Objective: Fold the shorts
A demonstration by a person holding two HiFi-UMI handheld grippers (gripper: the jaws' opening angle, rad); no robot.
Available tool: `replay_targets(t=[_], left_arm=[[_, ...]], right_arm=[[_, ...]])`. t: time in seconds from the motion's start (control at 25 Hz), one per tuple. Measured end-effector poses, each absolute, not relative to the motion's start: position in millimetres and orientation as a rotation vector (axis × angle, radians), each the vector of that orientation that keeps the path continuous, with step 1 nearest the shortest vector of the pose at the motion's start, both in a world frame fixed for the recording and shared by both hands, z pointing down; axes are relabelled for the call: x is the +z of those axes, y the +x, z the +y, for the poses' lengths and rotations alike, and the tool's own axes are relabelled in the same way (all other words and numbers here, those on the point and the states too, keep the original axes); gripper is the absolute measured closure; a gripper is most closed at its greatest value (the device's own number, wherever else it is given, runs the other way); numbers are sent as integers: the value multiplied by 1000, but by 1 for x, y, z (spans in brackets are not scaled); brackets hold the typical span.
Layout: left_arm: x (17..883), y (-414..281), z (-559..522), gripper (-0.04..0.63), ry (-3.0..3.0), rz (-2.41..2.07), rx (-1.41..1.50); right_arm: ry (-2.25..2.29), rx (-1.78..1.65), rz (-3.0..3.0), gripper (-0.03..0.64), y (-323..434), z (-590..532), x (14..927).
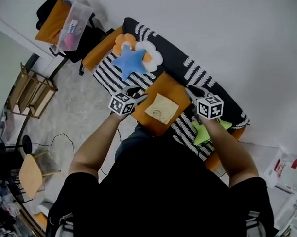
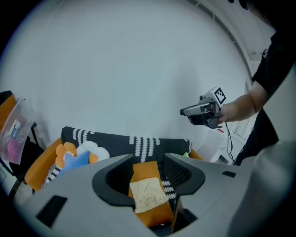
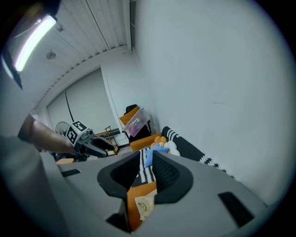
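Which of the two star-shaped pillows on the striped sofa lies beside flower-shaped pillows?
The blue star pillow, overlapping the flower-shaped pillows; the green star pillow lies alone past the orange cushion.

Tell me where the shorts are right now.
In the head view, the beige shorts lie at centre on the orange cushion of the striped sofa, down-right of the blue star pillow.

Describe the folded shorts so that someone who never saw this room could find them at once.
Find the black-and-white striped sofa against the wall. On its seat lies a big orange cushion, and the folded shorts lie on top of it. They are the only pale beige, flat piece, unlike the puffy blue star pillow and green star pillow.
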State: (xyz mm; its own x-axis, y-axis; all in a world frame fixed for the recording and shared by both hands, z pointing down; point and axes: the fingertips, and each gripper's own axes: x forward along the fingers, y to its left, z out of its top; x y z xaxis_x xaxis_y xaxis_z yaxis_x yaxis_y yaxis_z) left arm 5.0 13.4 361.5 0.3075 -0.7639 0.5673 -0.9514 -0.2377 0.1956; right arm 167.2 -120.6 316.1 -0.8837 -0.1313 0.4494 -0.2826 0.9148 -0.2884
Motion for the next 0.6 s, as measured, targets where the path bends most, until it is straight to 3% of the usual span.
replay_targets(t=[0.6], left_arm=[[339, -2, 25, 379, 2057, -1616, 361]], right_arm=[[391, 486, -2654, 531, 208, -128, 309]])
